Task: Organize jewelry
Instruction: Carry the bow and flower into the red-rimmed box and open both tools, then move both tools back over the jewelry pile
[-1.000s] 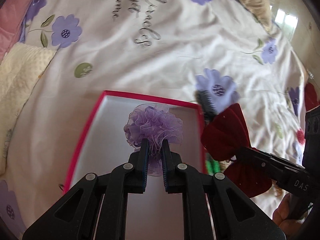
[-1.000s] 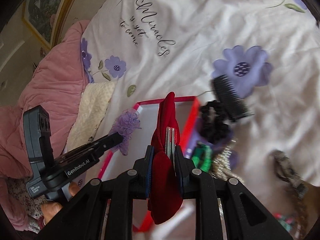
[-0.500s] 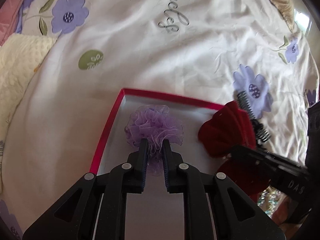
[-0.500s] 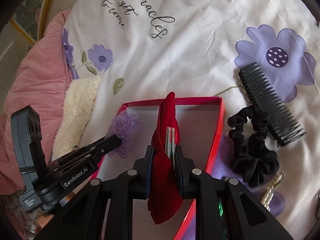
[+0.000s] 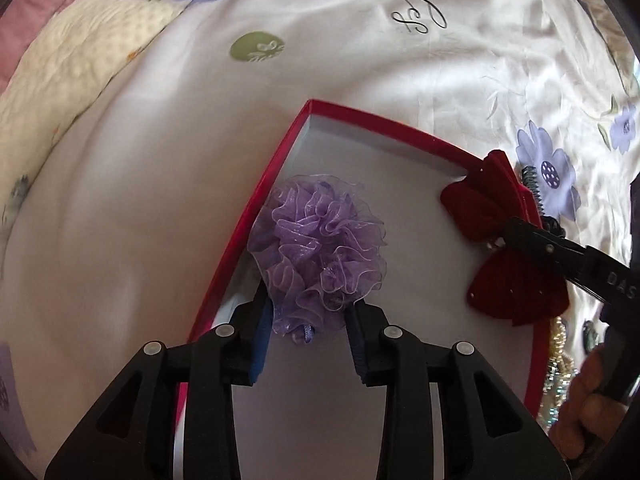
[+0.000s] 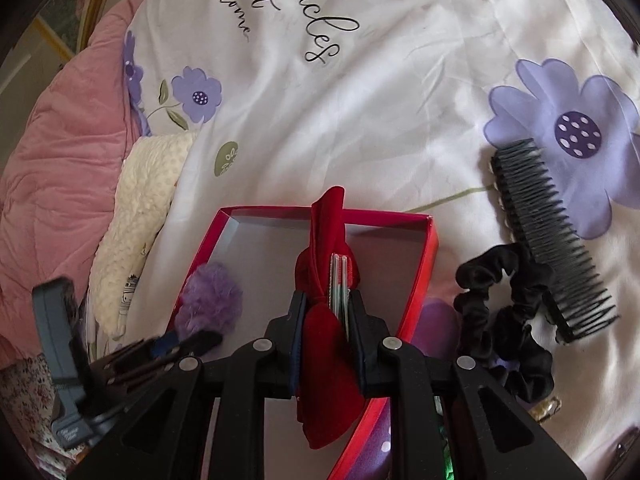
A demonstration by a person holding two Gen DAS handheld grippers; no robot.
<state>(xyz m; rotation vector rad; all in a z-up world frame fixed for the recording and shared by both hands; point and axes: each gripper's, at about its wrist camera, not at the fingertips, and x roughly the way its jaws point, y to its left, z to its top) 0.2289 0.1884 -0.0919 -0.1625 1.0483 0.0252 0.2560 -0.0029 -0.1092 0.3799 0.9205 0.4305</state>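
Ruffled organza puff (image 5: 320,256) (gauzy); velvet bow (image 6: 326,344).

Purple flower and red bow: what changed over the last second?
The left hand-held gripper came down into the red box, and its jaws have just been opening, freeing the purple flower that sits between them. The right hand-held gripper brought the red bow over the box, still clamped. Comb and scrunchie stayed put.

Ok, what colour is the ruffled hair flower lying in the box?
Light purple, a sheer lilac. The ruffled hair flower shows best in the left wrist view.
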